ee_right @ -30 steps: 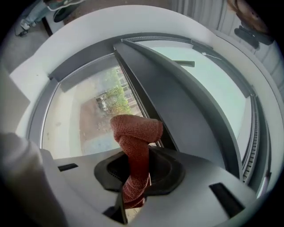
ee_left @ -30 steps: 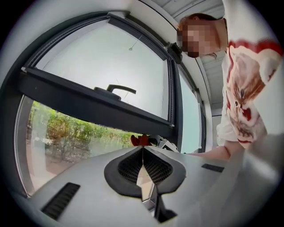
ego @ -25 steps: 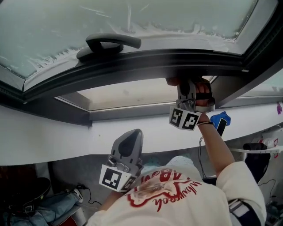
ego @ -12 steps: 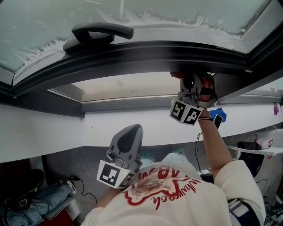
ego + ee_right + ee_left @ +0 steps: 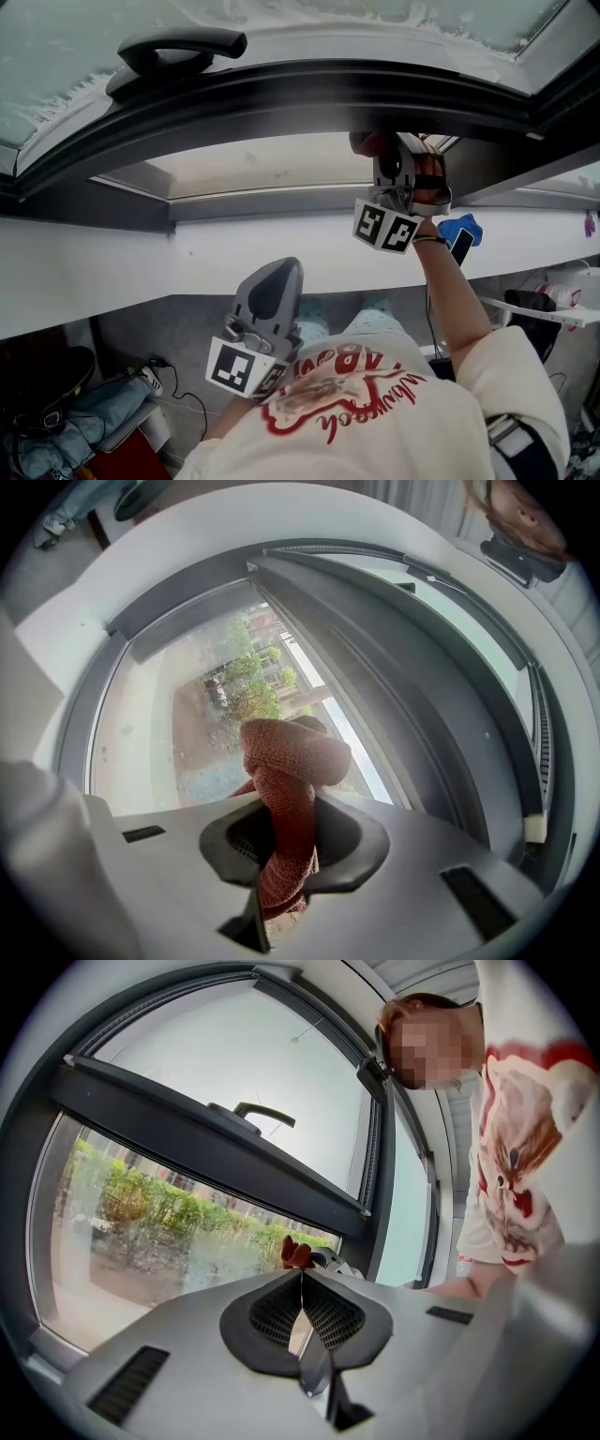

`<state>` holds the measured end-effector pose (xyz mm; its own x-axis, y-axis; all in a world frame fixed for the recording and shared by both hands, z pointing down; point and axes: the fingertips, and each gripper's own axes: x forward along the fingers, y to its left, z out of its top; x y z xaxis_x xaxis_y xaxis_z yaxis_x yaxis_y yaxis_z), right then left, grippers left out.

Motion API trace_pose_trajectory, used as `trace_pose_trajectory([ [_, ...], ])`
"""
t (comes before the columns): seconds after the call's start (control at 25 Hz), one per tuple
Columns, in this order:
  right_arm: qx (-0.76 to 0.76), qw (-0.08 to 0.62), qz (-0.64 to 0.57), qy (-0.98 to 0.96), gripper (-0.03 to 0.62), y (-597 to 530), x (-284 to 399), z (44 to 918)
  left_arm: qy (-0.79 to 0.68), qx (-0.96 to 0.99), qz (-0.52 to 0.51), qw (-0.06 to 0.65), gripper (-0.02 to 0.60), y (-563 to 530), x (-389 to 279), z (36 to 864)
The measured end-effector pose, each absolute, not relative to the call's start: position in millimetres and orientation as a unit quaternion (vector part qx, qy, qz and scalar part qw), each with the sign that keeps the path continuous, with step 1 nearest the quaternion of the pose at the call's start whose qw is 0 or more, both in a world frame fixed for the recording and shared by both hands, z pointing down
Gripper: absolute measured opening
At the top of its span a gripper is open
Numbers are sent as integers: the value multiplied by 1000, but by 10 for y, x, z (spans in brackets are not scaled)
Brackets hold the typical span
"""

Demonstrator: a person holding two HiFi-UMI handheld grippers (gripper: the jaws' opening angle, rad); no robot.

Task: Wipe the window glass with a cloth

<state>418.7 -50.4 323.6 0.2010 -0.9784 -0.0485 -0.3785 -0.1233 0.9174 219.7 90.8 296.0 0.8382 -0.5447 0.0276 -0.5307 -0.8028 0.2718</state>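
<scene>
My right gripper point(image 5: 398, 178) is raised to the lower window glass point(image 5: 253, 169) under the dark frame bar and is shut on a reddish-brown cloth point(image 5: 286, 789). The cloth's bunched end point(image 5: 367, 142) rests against or very close to the pane point(image 5: 178, 714). My left gripper point(image 5: 272, 300) hangs low in front of the person's chest, shut with nothing between its jaws. In the left gripper view, the cloth point(image 5: 295, 1253) and the right gripper show beyond the closed jaws point(image 5: 302, 1283), in front of the glass point(image 5: 141, 1222).
A dark frame bar point(image 5: 309, 89) with a black handle point(image 5: 178, 47) crosses above the lower pane; frosted glass point(image 5: 56, 56) lies above it. A white sill point(image 5: 141, 267) runs below. A blue item point(image 5: 461, 234) sits on the sill beside the right arm. Clutter and cables lie on the floor point(image 5: 84, 412).
The view has shifted, so the frame and handle sit further left and higher. The right gripper with the cloth stays at the lower pane, edging slightly left. The left gripper has hardly moved.
</scene>
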Motion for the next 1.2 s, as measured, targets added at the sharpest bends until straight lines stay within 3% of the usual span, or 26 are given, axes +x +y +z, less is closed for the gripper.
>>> trace_pose_trajectory([
  [1.2,656,422,-309,-544,69,-548,4121,3966,-296,946,-21,132,21,957,2049,2935],
])
